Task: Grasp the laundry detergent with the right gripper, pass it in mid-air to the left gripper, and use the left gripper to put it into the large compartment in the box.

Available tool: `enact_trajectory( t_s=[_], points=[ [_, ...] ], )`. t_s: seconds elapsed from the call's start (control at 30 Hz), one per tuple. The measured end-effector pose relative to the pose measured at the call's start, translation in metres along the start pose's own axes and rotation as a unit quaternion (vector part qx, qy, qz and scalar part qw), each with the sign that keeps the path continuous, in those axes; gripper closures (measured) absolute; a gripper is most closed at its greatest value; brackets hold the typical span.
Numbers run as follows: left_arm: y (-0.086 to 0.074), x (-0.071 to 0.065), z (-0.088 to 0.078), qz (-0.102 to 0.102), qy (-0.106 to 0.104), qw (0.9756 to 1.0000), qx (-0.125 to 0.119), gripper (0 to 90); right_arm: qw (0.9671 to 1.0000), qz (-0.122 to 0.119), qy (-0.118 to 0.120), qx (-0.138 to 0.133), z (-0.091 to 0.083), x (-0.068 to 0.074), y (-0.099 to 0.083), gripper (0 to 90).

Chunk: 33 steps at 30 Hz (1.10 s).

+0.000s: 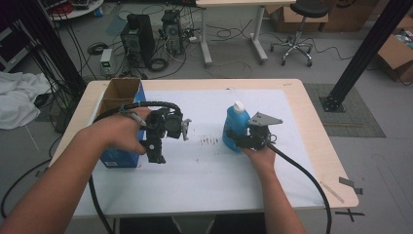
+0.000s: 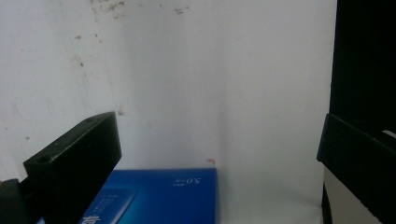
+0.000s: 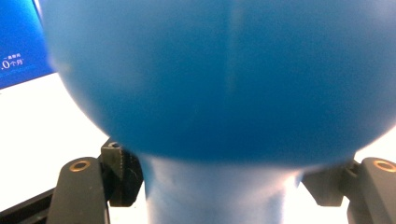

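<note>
Right gripper [image 1: 242, 140] clamps the blue bottle [image 1: 235, 127] low on its body for a stable carry; right of the bottle's landmark, the blue box [image 1: 120, 157], left gripper [image 1: 157, 157] hangs open, empty.

The high view looks forward and down on the table [image 1: 302, 126] from the person's near side, taking in the floor beyond. The left gripper view looks down along its jaws at the white tabletop and blue box [image 2: 159, 196]. The right gripper view sits tight against the blue bottle [image 3: 219, 79], sharing that box [image 3: 16, 42] at its left.
</note>
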<state>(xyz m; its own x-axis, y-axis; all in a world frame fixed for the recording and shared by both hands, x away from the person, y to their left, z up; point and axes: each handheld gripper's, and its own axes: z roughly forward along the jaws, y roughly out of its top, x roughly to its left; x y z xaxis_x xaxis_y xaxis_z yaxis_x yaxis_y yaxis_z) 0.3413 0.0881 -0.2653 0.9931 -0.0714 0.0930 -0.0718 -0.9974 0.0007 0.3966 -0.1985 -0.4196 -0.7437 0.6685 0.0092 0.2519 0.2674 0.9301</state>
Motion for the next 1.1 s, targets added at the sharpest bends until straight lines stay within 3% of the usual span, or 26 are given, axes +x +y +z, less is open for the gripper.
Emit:
enact_trajectory(
  t_s=[0.3,0.5,0.7,0.9,1.1],
  points=[
    [-0.002,0.001,0.0,-0.002,0.001,1.0,0.001,0.1,1.0,-0.002,-0.002,0.002,0.0,0.001,-0.001,31.3],
    [-0.002,0.001,0.0,-0.002,0.001,1.0,0.001,0.1,0.9999,-0.011,-0.006,0.003,0.001,0.004,-0.002,41.5],
    [-0.001,0.001,0.0,-0.001,0.002,1.0,0.001,0.1,0.9999,-0.01,-0.009,0.002,0.0,0.003,-0.002,44.8],
    [0.002,0.0,-0.005,0.001,0.004,1.0,-0.002,0.1,0.9995,-0.011,0.026,0.015,-0.004,-0.002,0.004,46.4],
    [0.006,0.001,-0.01,0.002,0.008,1.0,0.003,0.1,0.995,-0.05,0.084,0.017,-0.022,-0.002,0.022,47.0]
  ],
)
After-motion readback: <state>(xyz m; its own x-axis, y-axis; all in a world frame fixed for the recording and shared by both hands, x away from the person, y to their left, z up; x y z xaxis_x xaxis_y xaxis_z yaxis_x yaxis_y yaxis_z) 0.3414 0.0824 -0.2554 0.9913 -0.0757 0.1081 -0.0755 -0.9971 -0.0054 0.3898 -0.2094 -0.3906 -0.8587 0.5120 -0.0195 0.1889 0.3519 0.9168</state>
